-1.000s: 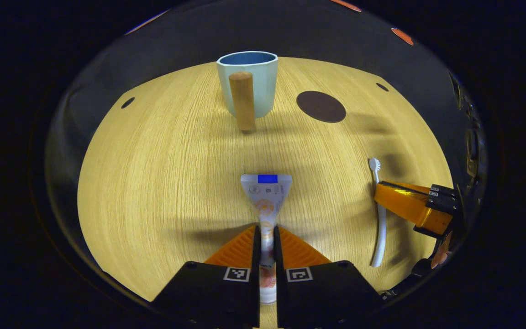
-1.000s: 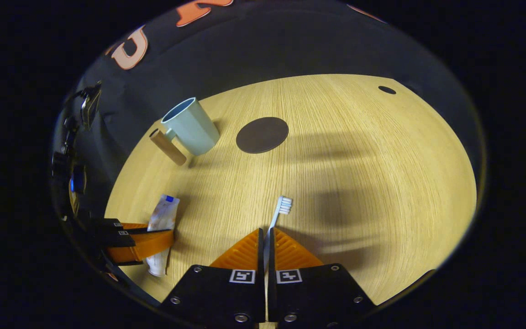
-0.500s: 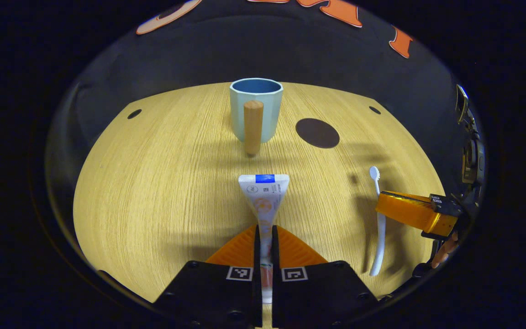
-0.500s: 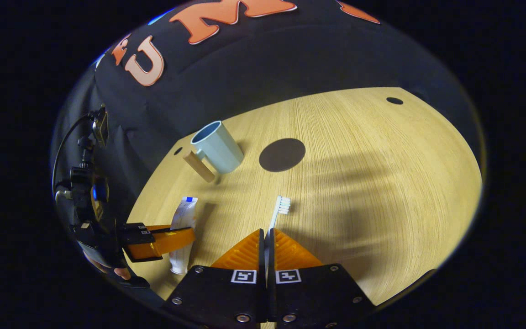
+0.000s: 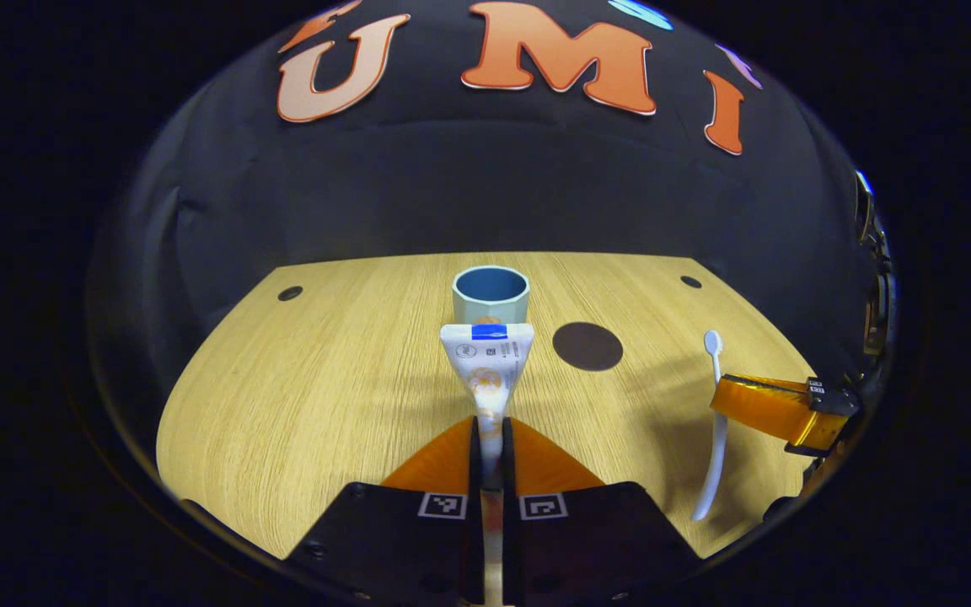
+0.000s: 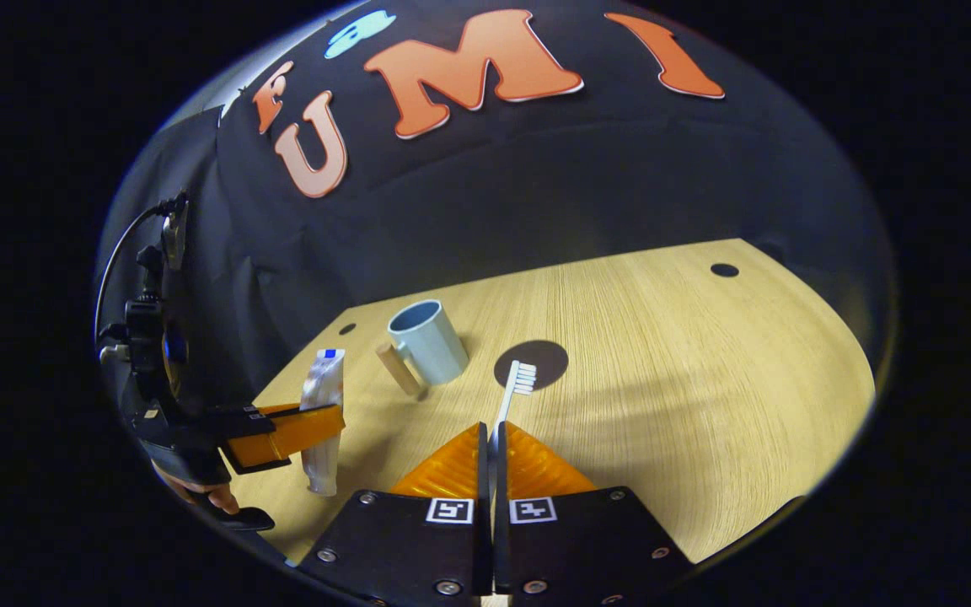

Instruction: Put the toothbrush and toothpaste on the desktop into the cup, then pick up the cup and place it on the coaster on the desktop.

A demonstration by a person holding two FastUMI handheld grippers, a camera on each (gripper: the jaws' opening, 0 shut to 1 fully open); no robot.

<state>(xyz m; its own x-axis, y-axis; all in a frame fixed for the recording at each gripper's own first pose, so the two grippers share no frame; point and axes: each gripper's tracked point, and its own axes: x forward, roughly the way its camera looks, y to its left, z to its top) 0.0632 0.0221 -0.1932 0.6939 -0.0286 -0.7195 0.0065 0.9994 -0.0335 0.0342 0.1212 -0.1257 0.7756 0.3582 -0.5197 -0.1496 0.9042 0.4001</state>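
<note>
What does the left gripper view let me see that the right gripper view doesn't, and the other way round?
Left gripper view: the toothbrush at full length, gripped by the right tool. Right gripper view: the wooden handle on the cup's side, and a hand holding the left tool. Both: cup, round coaster, toothpaste, table.

The light wood-grain worktop (image 5: 325,396) carried a pale blue cup (image 5: 490,294) with a wooden handle, and just beside it lay a dark round coaster (image 5: 587,346).
</note>
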